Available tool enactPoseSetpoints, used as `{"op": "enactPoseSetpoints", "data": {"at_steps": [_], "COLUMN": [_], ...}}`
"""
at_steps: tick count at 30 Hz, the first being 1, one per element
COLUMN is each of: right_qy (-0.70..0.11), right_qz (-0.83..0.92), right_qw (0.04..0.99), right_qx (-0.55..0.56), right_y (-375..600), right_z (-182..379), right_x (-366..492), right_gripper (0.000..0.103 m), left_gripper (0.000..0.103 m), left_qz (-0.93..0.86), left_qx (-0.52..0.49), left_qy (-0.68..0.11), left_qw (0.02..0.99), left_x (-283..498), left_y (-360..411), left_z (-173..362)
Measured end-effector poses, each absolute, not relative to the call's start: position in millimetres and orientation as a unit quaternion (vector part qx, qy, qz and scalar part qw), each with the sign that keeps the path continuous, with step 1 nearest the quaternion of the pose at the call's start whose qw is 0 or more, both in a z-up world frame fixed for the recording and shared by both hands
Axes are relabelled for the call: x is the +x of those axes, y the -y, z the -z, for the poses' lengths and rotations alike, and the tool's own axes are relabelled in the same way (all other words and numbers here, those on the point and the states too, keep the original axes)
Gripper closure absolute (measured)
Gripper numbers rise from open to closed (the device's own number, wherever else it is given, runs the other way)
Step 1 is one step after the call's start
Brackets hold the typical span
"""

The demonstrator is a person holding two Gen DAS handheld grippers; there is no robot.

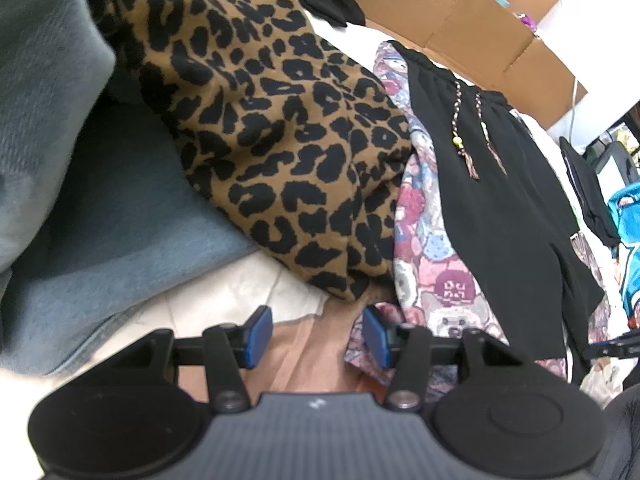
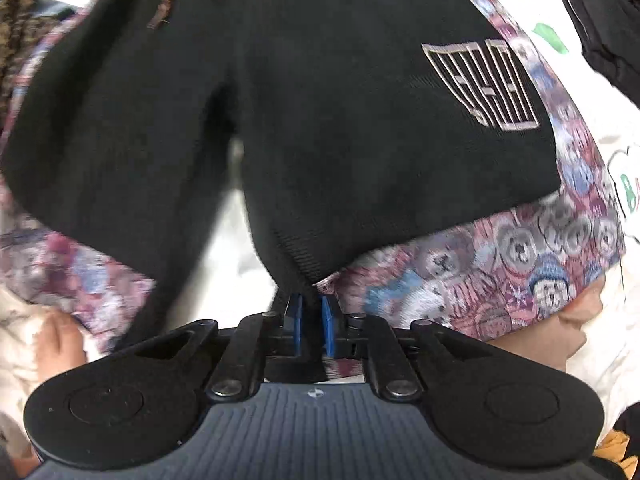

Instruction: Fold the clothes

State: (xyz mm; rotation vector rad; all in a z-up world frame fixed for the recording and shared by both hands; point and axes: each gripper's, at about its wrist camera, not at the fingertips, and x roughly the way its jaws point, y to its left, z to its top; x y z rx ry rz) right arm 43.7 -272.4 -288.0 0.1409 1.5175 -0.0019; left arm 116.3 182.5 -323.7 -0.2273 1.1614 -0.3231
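Note:
Black drawstring shorts (image 2: 304, 112) with a beige logo patch lie spread on a pink-and-blue cartoon-print garment (image 2: 500, 264). My right gripper (image 2: 311, 308) is shut on the hem of one leg of the black shorts. In the left wrist view the shorts (image 1: 500, 208) lie to the right on the cartoon-print garment (image 1: 424, 264). My left gripper (image 1: 316, 334) is open and empty, its blue pads (image 1: 258, 334) over peach and cream cloth, just left of the print garment's near edge.
A leopard-print garment (image 1: 280, 132) and a blue-grey garment (image 1: 112, 216) are piled at the left. A cardboard box (image 1: 480, 28) stands behind. More black clothing (image 1: 588, 192) and a turquoise item (image 1: 628, 216) lie at the far right. White printed cloth (image 2: 600, 128) lies beside the shorts.

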Motion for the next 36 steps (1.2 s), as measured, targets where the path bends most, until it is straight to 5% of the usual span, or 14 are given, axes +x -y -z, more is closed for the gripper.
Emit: {"op": "enactPoseSetpoints", "data": {"at_steps": [16, 23, 28, 31, 35, 36], "right_qy": [-0.643, -0.653, -0.672, -0.680, -0.682, -0.682], "right_qz": [-0.040, -0.056, -0.055, -0.053, -0.061, -0.063], "right_qw": [0.755, 0.740, 0.720, 0.712, 0.710, 0.709], "right_qx": [0.123, 0.149, 0.167, 0.167, 0.166, 0.166], "right_y": [264, 244, 231, 224, 221, 221], "right_z": [237, 248, 273, 288, 294, 296], "right_x": [47, 47, 47, 44, 40, 39], "right_gripper": [0.078, 0.078, 0.061, 0.061, 0.067, 0.079], "left_gripper": [0.048, 0.073, 0.096, 0.097, 0.097, 0.097], "left_qz": [0.193, 0.214, 0.223, 0.234, 0.246, 0.245], "left_qx": [-0.089, -0.097, -0.102, -0.113, -0.129, -0.133], "left_qy": [-0.554, -0.565, -0.562, -0.545, -0.506, -0.497], "left_qw": [0.805, 0.791, 0.790, 0.797, 0.817, 0.822], "left_x": [117, 107, 106, 101, 85, 81], "left_y": [-151, -143, -138, -137, -148, -152], "left_z": [335, 341, 340, 323, 284, 275]}}
